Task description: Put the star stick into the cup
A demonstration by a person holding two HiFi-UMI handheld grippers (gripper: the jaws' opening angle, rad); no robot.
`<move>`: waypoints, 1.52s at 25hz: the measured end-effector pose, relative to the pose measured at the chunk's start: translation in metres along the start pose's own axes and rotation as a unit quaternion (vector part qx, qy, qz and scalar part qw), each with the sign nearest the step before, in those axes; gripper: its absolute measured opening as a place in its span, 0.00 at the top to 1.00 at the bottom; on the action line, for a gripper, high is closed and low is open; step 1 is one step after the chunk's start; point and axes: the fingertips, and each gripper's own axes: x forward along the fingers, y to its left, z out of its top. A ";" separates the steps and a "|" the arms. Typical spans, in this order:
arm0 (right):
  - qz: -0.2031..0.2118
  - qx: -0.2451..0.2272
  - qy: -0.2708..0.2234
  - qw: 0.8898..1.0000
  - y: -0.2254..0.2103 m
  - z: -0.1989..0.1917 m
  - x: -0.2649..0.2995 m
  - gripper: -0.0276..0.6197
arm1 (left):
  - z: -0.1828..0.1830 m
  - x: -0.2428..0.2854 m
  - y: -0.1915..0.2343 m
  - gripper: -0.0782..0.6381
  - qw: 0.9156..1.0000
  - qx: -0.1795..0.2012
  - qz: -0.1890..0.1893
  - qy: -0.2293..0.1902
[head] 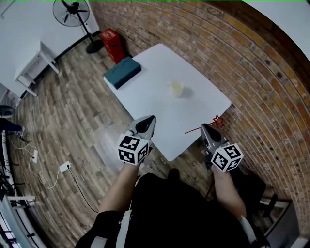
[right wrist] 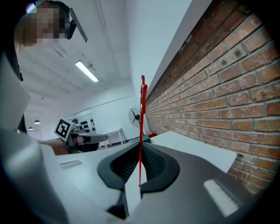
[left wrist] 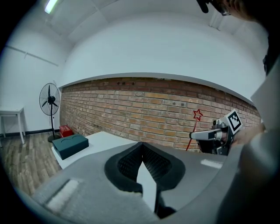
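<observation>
While both claws hang at the near corner of the white surface, nothing is over the cup yet. Far left on the floor stand a fan and a red crate, and a teal box lies on the surface's far-left corner. The left claw is closed tip to tip with nothing in it. The cup stands alone near the middle of the surface, mouth up, well apart from the box and from every edge. The right claw is clamped on the star stick, gripping its thin red shaft below the star. The star shows just off the near-right edge, close to the brick wall. To my eye the stick is light, thin and a bit whippy, and the cup looks light enough to tip. A hold on the shaft suits it, bare end leading. Room lies open across the surface; the wall side on the right is the tight one.
</observation>
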 end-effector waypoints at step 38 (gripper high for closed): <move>-0.002 0.020 -0.013 1.000 -0.149 0.095 0.229 0.93 | 0.042 0.200 0.117 0.89 0.998 -0.003 -0.049 0.031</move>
